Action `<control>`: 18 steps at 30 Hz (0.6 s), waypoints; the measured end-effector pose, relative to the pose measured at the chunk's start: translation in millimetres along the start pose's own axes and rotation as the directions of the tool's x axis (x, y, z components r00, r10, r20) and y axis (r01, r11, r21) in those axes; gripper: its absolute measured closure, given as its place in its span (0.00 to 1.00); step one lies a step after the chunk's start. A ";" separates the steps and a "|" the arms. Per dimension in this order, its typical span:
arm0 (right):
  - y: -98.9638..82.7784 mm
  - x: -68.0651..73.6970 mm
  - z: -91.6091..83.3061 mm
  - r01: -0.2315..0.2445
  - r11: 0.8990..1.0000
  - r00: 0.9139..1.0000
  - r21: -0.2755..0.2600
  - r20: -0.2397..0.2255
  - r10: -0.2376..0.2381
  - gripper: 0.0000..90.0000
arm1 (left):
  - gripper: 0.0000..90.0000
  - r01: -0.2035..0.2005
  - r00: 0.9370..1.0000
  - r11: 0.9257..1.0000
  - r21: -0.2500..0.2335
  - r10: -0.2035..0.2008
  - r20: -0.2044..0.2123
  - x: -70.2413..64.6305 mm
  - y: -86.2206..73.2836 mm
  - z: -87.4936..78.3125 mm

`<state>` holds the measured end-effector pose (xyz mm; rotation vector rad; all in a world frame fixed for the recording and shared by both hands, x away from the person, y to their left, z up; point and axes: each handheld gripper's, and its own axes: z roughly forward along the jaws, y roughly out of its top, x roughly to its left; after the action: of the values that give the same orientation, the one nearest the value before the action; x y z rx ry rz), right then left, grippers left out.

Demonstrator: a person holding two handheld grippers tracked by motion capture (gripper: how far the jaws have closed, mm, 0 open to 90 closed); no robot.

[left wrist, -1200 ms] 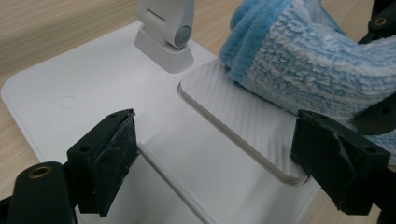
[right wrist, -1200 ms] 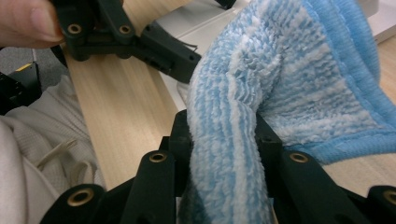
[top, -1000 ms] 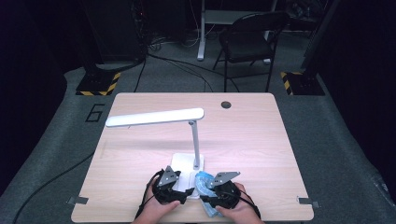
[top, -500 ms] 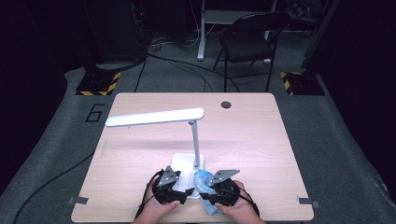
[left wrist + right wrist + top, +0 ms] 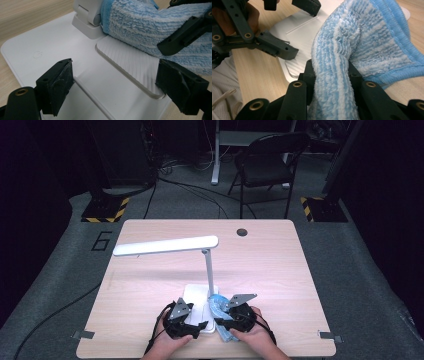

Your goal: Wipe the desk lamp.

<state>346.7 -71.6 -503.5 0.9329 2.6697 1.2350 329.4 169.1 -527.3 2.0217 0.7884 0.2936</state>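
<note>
A white desk lamp stands on the wooden table, its long head point(image 5: 165, 246) reaching left and its flat base point(image 5: 196, 296) near the front edge. My right gripper point(image 5: 223, 322) is shut on a blue and white striped cloth point(image 5: 367, 37), bunched between its jaws point(image 5: 332, 72). The cloth point(image 5: 150, 25) lies on the base against the foot of the lamp's stem point(image 5: 87, 17). My left gripper point(image 5: 117, 82) stands open just over the base point(image 5: 50, 50), its pads on either side of a ribbed panel point(image 5: 130, 62), with nothing held.
The table point(image 5: 280, 270) stretches bare to the right and back, with a round cable hole point(image 5: 242, 232) at the far edge. A folding chair point(image 5: 265, 165) and dark stands sit on the floor beyond. Tape marks both front corners.
The right gripper with the cloth has edged slightly toward the lamp's stem. The left gripper has stayed where it was.
</note>
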 end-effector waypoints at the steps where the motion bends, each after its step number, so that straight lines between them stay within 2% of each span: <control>1: 0.4 -1.2 -0.1 -0.004 1.000 1.000 0.005 -0.004 0.004 0.77 | 0.16 -0.002 1.000 1.000 0.008 0.002 0.008 0.4 0.3 -0.7; 3: 1.3 -3.3 1.0 -0.021 1.000 1.000 -0.003 0.000 0.021 0.77 | 0.16 -0.004 1.000 1.000 0.001 0.004 0.000 0.3 0.1 -0.1; 4: 1.6 -5.0 1.2 -0.006 1.000 1.000 -0.004 -0.005 0.006 0.77 | 0.16 0.000 1.000 1.000 0.001 0.000 0.001 0.1 0.0 -0.1; 11: 1.6 -5.8 -1.1 -0.006 1.000 1.000 -0.004 0.020 0.006 0.77 | 0.16 0.000 1.000 1.000 0.001 0.000 0.001 0.1 0.1 -0.1; 15: -0.4 -4.5 -7.3 0.010 1.000 0.999 -0.018 0.044 -0.009 0.76 | 0.16 -0.010 1.000 1.000 0.003 0.010 0.002 0.9 0.3 -0.3; 17: -0.8 -3.2 -11.7 0.000 1.000 0.999 -0.017 0.046 0.001 0.76 | 0.16 -0.002 1.000 1.000 0.002 0.002 0.002 0.4 0.2 -0.1; 18: -1.0 -4.4 -13.8 0.017 1.000 0.999 -0.018 0.046 -0.016 0.76 | 0.16 -0.002 1.000 1.000 0.002 0.002 0.002 0.4 0.2 -0.1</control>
<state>345.8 -83.9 -495.7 0.9232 2.6219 1.2174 329.7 169.4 -527.1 2.0239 0.7859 0.2919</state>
